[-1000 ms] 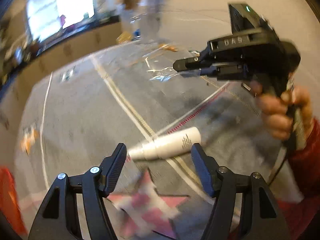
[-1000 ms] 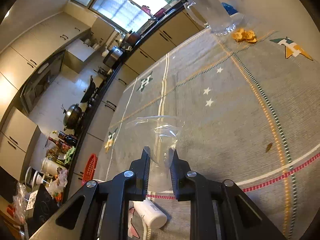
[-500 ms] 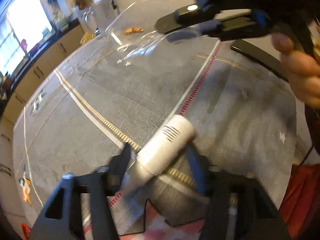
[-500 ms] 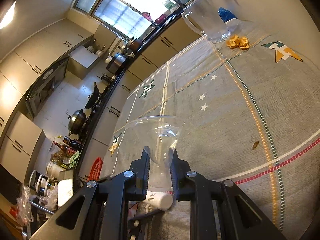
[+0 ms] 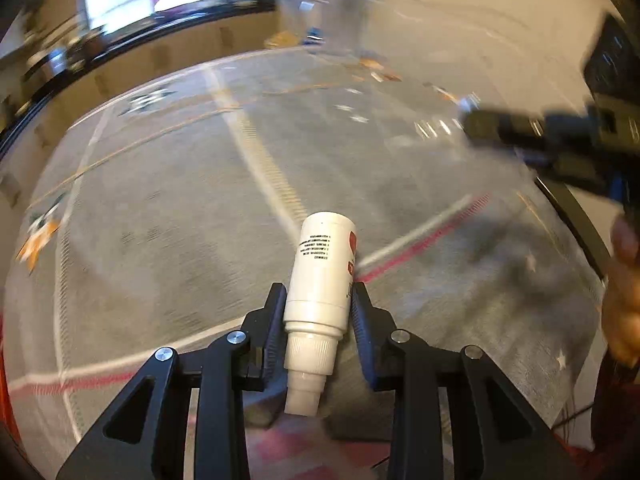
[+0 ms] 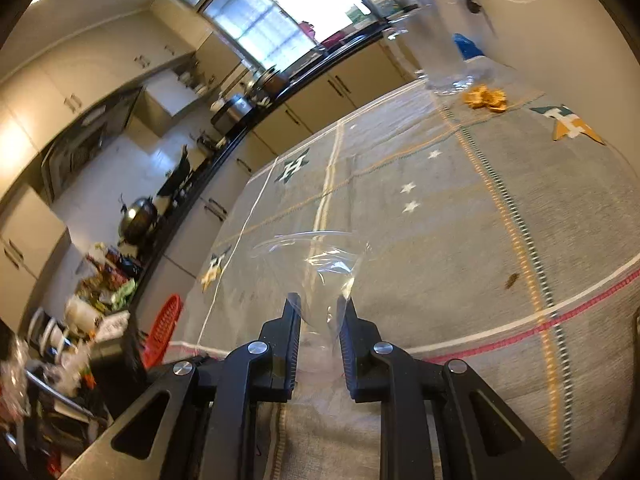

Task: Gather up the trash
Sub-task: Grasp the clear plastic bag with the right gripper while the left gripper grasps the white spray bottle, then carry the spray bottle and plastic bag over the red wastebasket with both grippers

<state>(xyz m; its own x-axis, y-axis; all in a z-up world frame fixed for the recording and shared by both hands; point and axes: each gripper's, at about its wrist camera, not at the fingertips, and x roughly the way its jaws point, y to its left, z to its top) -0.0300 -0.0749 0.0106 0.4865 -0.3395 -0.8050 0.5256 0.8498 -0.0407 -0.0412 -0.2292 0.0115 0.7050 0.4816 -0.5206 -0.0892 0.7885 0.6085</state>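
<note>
**Bottle in the left jaws, bag mouth waiting on the right**

The left gripper (image 5: 318,300) has its jaws pinching one white bottle (image 5: 322,280) around the lower body just above the neck, cap end pointing back toward the camera, base pointing forward over the grey patterned cloth (image 5: 160,208) that covers the desk. The bottle looks lifted clear of the cloth, though blur makes that uncertain. The right gripper (image 6: 318,308) has its jaws pressed on a fold of one clear plastic bag (image 6: 316,256), whose open rim hangs ahead of the fingertips above the cloth.

The step in hand appears to be carrying the bottle to the bag. To do it well, I would keep the squeeze firm, since the smooth round body could slide or swivel in a two-point hold. Bring the bottle's base to the bag's rim first, with the right side holding the mouth steady and wide, and release only once most of the bottle is inside; thin film is likely to collapse or cling.

Count: one bottle, one bag held, two grippers. Farther off lie one crumpled orange scrap (image 6: 485,98) beside a clear plastic container (image 6: 452,80), and one small brown crumb (image 6: 511,279).
</note>
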